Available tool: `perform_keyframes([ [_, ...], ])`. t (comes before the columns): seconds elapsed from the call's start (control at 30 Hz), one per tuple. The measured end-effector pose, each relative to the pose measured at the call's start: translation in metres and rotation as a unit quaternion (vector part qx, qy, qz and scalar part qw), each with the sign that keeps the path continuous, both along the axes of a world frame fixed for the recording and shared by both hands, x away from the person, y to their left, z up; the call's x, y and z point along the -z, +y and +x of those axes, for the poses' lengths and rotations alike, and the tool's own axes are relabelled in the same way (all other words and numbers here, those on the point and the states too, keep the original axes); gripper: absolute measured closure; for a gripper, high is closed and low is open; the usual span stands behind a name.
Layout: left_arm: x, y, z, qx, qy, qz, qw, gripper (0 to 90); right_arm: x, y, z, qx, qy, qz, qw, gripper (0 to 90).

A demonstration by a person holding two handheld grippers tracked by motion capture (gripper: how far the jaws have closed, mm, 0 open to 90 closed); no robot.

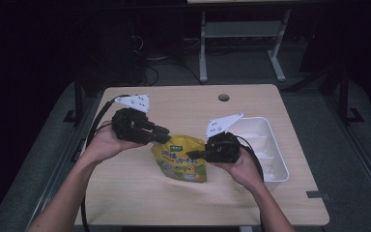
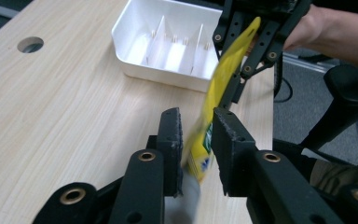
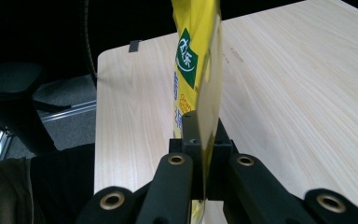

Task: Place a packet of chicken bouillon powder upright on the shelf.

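1 yellow pouch at frame center, held off the table. Clamped tight by right gripper; left gripper w/ jaws partly apart, pouch edge between, pads not pressing. 1 white divided tray at right edge. Bare wood lower left.

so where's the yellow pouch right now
In the high view the yellow pouch sits mid-table between the left gripper and right gripper, just left of the white tray.
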State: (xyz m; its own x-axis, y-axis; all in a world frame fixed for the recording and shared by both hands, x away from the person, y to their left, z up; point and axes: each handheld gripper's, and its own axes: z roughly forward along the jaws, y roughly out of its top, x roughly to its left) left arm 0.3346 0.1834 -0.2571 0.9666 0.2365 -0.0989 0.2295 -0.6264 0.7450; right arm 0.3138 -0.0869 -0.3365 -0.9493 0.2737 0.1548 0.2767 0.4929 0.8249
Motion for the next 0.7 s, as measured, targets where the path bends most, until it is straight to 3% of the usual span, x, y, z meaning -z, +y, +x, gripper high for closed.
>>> perform_keyframes([
  [0.23,-0.005,0.012,-0.008,-0.015,-0.022,-0.015,0.9995,63.2,0.001,-0.001,0.005,0.006,0.007,-0.017,0.9998,89.9],
  [0.47,-0.003,0.033,-0.016,-0.045,-0.034,-0.024,0.9981,56.5,-0.002,-0.008,0.008,0.018,0.011,-0.015,0.9997,89.9],
  [0.7,0.004,0.046,-0.027,-0.057,-0.045,-0.024,0.9971,51.8,-0.009,-0.015,0.012,0.029,0.008,-0.014,0.9995,89.8],
])
